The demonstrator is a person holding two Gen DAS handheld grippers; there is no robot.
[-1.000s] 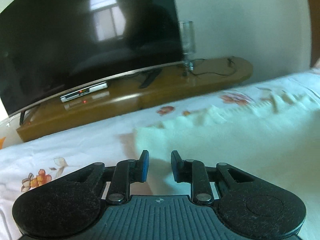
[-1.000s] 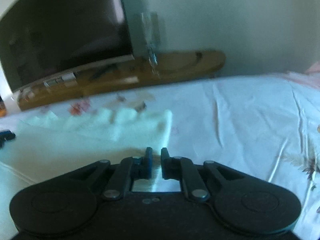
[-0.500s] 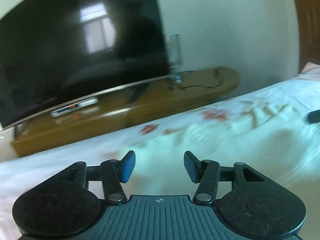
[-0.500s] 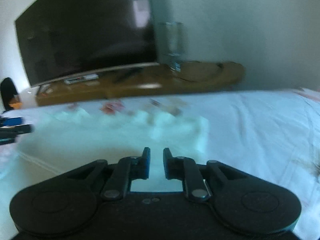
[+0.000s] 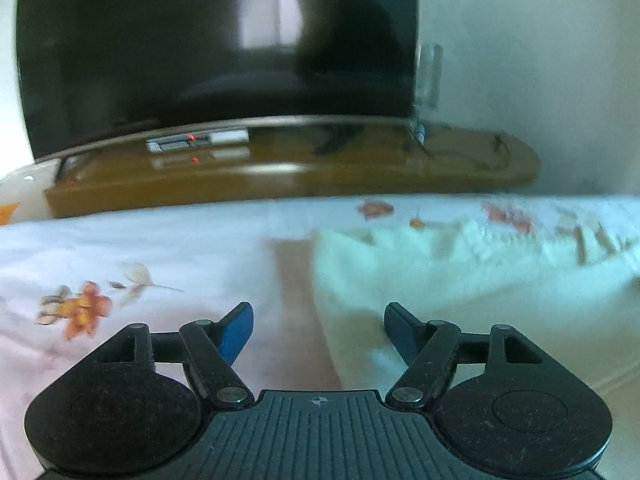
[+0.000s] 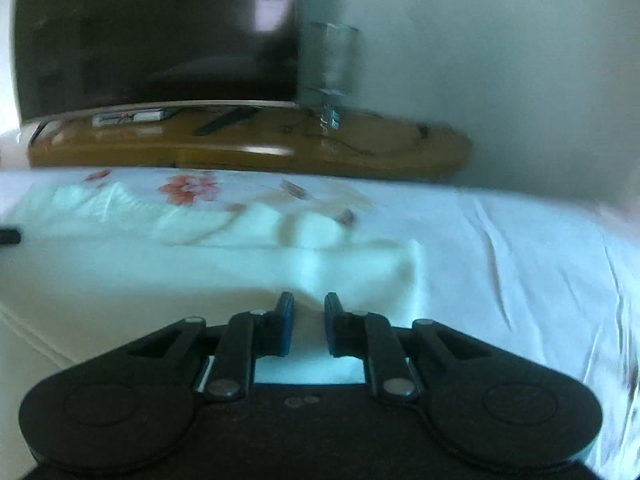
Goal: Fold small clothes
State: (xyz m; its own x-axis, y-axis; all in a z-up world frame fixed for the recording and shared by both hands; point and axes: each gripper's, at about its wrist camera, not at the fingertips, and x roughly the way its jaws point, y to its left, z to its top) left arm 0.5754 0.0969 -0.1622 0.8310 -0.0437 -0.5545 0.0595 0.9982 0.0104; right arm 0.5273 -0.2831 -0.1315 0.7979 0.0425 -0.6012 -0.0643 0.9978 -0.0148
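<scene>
left gripper (image 5: 318, 330): jaws opening, spread wide, blue pads clear of the cloth; garment edge lies between and just ahead of them, nothing pinched; right gripper (image 6: 308, 324): jaws narrow with a small gap, pale cloth showing in the gap and under the linkage; looks like a pinch on the near edge of the garment, though blur makes pad contact hard to confirm.

white garment (image 5: 460, 276) lies flat on the bed sheet (image 5: 120, 248); same garment (image 6: 208, 256) fills the left and centre of the right wrist view, its right edge ending just ahead of that gripper; far edge is ruffled, lumpy; sheet is white with orange flower prints (image 5: 78, 310), wrinkled at right in the right wrist view.

dark tip at the left border of the right wrist view (image 6: 9, 236), too small to identify.

beyond the bed: wooden TV stand (image 5: 360, 168); set-top box (image 5: 196, 144) with red lights on it; large dark TV (image 5: 200, 48) above; clear glass (image 6: 330, 64) at the TV's right end; plain wall (image 6: 500, 60) behind.
</scene>
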